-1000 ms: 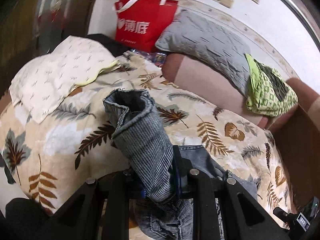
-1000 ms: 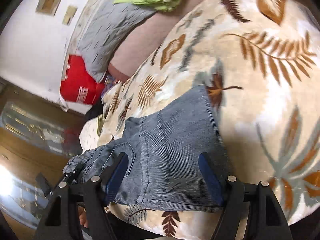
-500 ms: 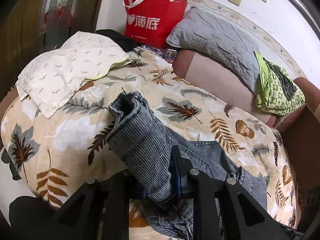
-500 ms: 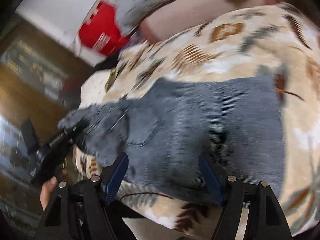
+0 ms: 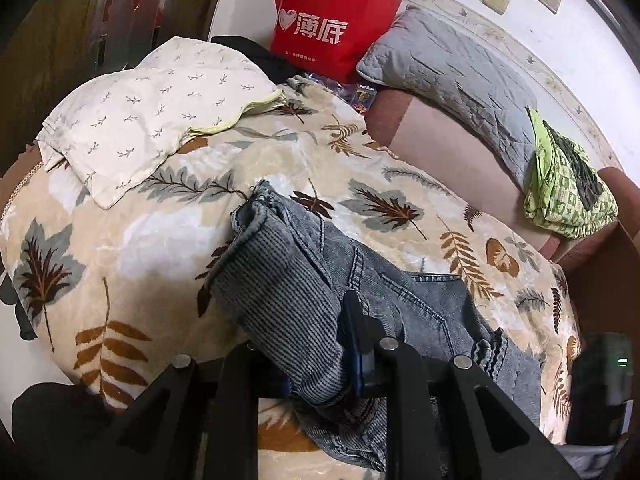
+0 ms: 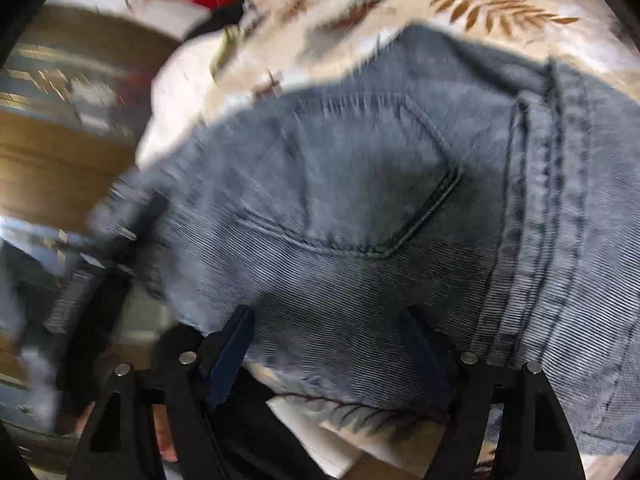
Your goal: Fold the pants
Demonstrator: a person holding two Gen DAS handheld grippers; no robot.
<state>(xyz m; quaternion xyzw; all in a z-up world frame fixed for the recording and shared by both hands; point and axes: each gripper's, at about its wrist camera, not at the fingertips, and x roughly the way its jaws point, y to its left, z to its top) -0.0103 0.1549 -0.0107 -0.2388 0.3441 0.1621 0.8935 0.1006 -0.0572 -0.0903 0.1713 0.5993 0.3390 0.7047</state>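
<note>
Grey-blue jeans (image 5: 404,312) lie on a leaf-print blanket (image 5: 132,248). My left gripper (image 5: 316,368) is shut on a leg of the jeans (image 5: 280,300), whose hem end sticks up and forward past the fingers. In the right wrist view the jeans' seat with a back pocket (image 6: 360,192) fills the frame. My right gripper (image 6: 332,344) is open, its fingers spread just over the near edge of the denim. That view is motion-blurred.
A cream pillow (image 5: 148,116) lies at the far left of the bed. A red bag (image 5: 332,20), a grey pillow (image 5: 452,72) and a green cloth (image 5: 568,184) sit along the far wall. The other gripper's body (image 5: 600,392) shows at the right edge.
My left gripper has carried the leg lower and to the right, over the rest of the jeans. My right gripper has swung in close over the seat and pocket, still open.
</note>
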